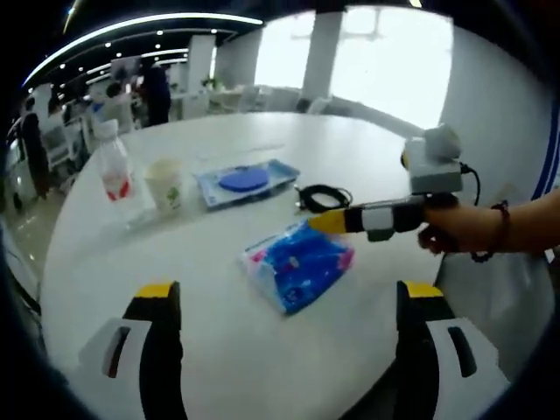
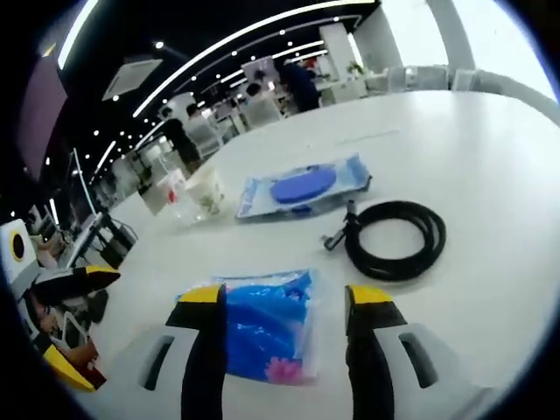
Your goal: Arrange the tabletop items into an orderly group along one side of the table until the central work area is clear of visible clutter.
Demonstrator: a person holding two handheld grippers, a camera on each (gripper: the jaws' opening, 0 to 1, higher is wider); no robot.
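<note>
The right gripper [image 2: 282, 306] is sitting wide open around the blue tissue pack [image 2: 262, 325], which looks soft, light and squashy, so squeezing its middle gently should be working best.

bottle [image 1: 115, 171] label blurred, distant people [image 1: 153, 87] indistinct

My left gripper view faces across the round white table [image 1: 262, 367]; my right one sits closer, sharing the crinkly blue plastic packet [image 2: 267, 324].

An open-plan office or lab hall: long curved white ceiling light strips [image 2: 236, 48], rows of cluttered desks [image 1: 66, 131] with standing people [image 1: 157, 87], bright tall windows [image 1: 394, 57], and a large round white table [image 1: 262, 367].
</note>
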